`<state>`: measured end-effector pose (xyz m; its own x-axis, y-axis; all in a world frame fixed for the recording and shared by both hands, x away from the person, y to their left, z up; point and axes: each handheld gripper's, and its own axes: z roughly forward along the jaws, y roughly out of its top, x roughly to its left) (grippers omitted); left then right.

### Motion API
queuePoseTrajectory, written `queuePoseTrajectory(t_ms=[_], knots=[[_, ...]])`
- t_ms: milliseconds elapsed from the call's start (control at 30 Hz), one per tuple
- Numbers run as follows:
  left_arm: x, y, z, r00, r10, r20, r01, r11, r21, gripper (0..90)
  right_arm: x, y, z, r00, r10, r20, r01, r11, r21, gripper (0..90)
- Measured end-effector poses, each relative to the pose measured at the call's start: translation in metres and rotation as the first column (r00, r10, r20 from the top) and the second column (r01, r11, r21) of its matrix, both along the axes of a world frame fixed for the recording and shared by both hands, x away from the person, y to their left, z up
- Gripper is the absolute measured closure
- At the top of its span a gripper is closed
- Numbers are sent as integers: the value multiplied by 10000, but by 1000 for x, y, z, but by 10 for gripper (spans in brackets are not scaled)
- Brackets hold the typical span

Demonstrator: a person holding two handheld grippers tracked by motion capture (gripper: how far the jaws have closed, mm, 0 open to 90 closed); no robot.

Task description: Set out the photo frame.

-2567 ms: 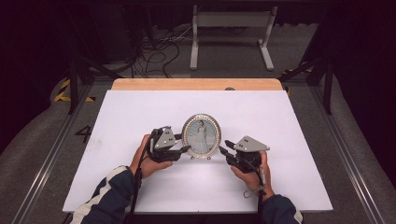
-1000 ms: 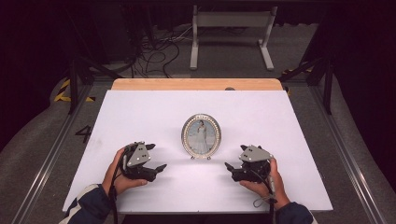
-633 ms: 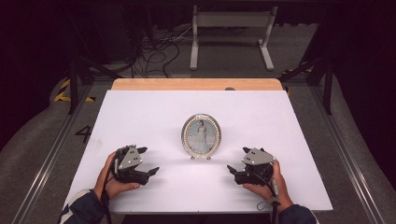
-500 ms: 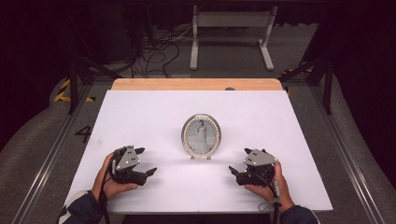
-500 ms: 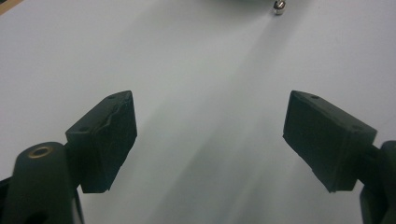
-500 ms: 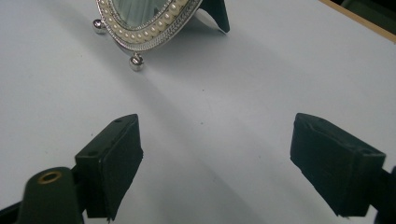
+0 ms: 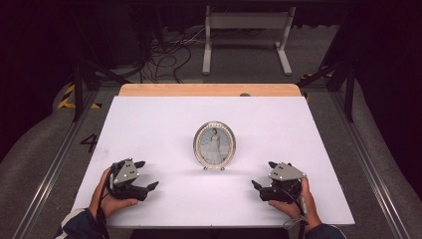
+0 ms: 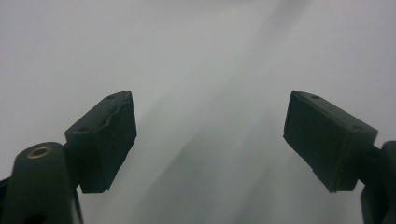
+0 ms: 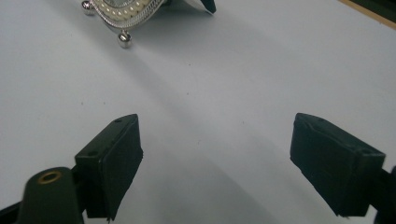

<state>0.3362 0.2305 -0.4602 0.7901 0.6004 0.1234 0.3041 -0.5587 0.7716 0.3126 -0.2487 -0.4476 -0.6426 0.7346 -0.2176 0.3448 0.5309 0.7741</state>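
An oval silver picture frame [image 7: 214,145] with a pearl-beaded rim stands upright at the middle of the white table [image 7: 164,119]. Its lower rim [image 9: 126,11] and ball feet show at the top of the right gripper view. My left gripper [image 7: 148,175] rests low near the front left of the table, held in a hand, jaws wide apart with nothing between them [image 8: 210,140]. My right gripper [image 7: 263,175] sits near the front right, also open and empty [image 9: 215,158]. Both grippers are well clear of the frame, one on each side of it.
A wooden strip [image 7: 209,89] runs along the table's far edge. Beyond it lie cables [image 7: 164,52] and a white metal stand [image 7: 246,30] on the floor. Metal rails [image 7: 59,154] flank the table on both sides.
Both hands have drawn back toward the table's front edge and outward, away from the frame. The frame stands alone where it was. Both jaws stay open.
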Motion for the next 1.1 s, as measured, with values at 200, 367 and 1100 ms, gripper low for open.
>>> queuePoseTrajectory(t_ms=[200, 367, 1100], knots=[[-2, 12, -2, 9995, 294, -111, -297, 9993, -213, 160, -2, -3, -3, 10000, -68, -46, 67, 9998, -197, 166], [-4, 16, -4, 9992, 383, -121, -386, 9990, -240, 142, -3, -4, -3, 9999, -138, -51, 138, 9998, -161, 165], [-1, 12, -7, 9990, 313, -310, -321, 9991, -259, 24, -7, -7, -6, 9995, -140, -299, 140, 9999, 16, 104]])
